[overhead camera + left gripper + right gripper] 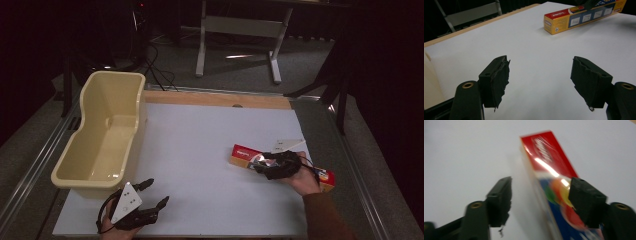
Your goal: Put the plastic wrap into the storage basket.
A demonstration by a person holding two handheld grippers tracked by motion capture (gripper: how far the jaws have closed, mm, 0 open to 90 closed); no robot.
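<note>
Right gripper view: the right gripper (540, 195) stands wide open over the box (554, 185), a jaw on either side and neither pad pressing, so the box lies flat on the table (200, 150) beneath it, lined up for a grasp across its width. The left gripper (540, 75) is also wide open and empty, the box well ahead of it. The tub (107, 132) sits just beyond the left gripper, and nothing lies between it and the box.
</note>
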